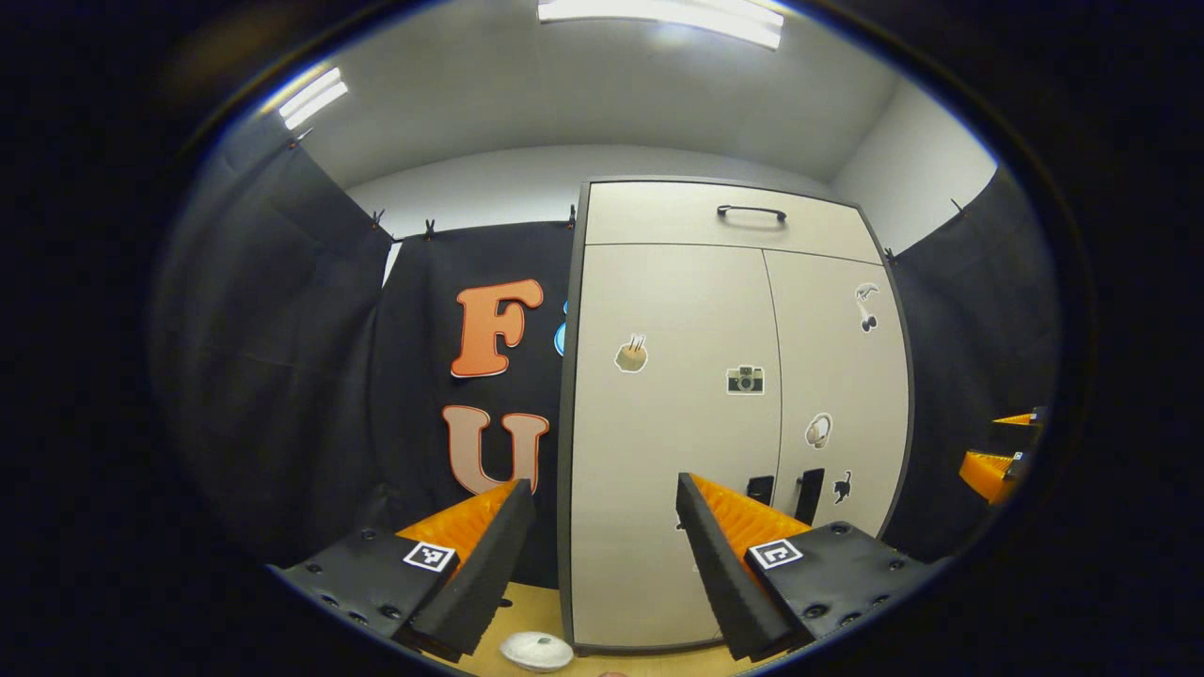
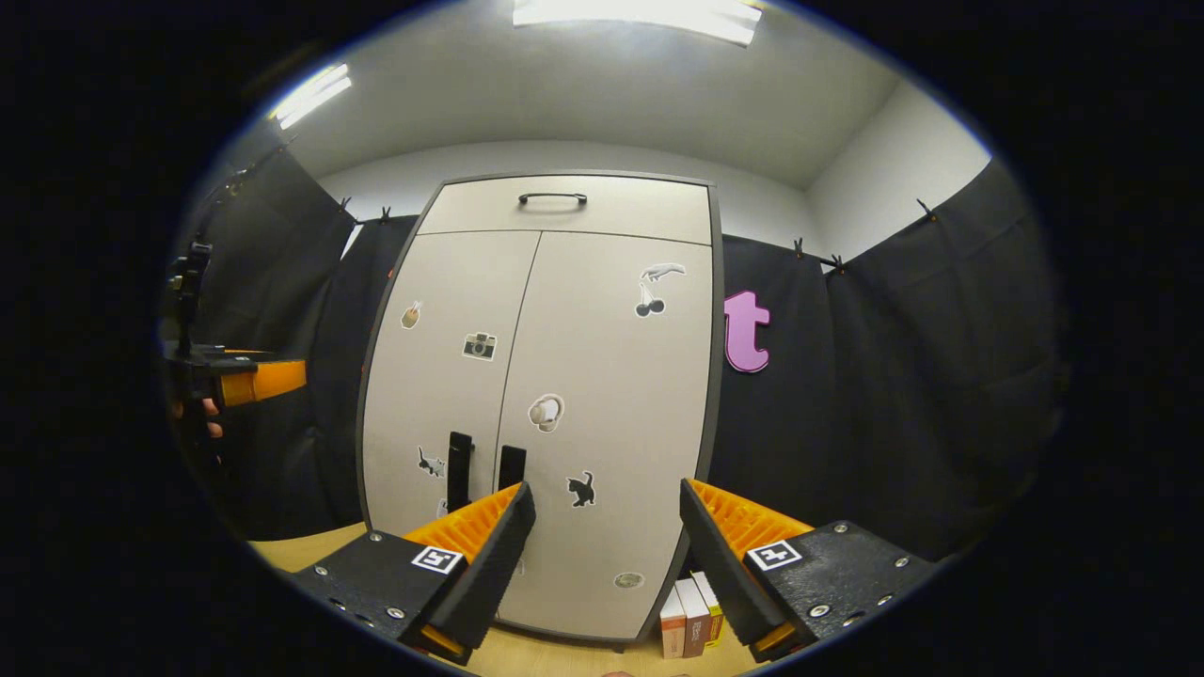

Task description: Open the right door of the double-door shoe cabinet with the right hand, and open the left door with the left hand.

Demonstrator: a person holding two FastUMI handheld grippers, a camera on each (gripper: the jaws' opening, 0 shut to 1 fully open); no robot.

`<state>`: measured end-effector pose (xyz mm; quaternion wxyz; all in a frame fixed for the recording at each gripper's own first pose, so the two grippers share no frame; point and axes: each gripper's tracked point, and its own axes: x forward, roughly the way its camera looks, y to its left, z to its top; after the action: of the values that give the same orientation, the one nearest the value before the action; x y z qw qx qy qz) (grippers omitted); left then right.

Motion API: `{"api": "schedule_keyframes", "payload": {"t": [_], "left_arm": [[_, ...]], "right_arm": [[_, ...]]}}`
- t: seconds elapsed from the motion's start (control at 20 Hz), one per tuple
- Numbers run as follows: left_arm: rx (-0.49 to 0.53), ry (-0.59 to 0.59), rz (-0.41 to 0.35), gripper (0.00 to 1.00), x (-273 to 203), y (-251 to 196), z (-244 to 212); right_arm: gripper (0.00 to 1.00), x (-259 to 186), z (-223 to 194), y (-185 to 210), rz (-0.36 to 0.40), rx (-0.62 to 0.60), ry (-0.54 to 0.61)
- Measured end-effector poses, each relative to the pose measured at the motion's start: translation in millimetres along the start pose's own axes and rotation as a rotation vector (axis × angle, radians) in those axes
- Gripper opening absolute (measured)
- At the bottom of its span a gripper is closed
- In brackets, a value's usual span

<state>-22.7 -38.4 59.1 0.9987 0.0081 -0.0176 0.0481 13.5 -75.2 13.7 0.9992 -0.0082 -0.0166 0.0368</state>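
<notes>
Booth w/ black cloth walls, wood floor: shoe cabinet (image 2: 564,404) upright at centre, both doors shut. Rigid panels, prob. light on hinges; grip right handle (image 2: 511,467) & left handle (image 2: 459,470) at the centre seam, low. Left gripper (image 1: 602,545) & right gripper (image 2: 607,555) spread wide, empty, apart from cabinet. Right gripper view adds boxes (image 2: 691,616) by cabinet's foot; left gripper view adds white disc (image 1: 536,651) on floor.

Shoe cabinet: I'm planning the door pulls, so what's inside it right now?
Nothing inside can be seen: both doors of the shoe cabinet are shut, covering its contents. Only stickers and two dark handles show on the front.
</notes>
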Motion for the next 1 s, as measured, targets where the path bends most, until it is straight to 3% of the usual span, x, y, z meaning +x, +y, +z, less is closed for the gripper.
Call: {"api": "schedule_keyframes", "payload": {"t": [0.25, 0.4, 0.55, 0.75, 1.0], "left_arm": [[0.039, 0.028, 0.031, 0.98, -8.6, -31.9, -3.4], [0.060, 0.019, 0.039, 0.98, -6.9, -46.7, 0.6], [0.037, 0.033, 0.000, 0.98, 1.3, -58.2, -6.1], [0.034, 0.022, -0.035, 0.97, 19.1, -50.0, -10.5], [0.023, 0.025, -0.055, 0.97, 33.9, -16.5, -22.7]], "right_arm": [[0.94, 3.3, -10.9, -23.8, 0.083, 0.019, -0.014], [0.94, 8.7, -17.3, -41.3, 0.066, 0.048, -0.007], [0.94, 13.3, -12.9, -49.7, 0.037, 0.052, -0.022], [0.94, 21.8, -11.5, -42.6, -0.010, 0.040, -0.025], [0.94, 39.0, -19.9, -3.8, -0.026, 0.059, 0.002]]}}
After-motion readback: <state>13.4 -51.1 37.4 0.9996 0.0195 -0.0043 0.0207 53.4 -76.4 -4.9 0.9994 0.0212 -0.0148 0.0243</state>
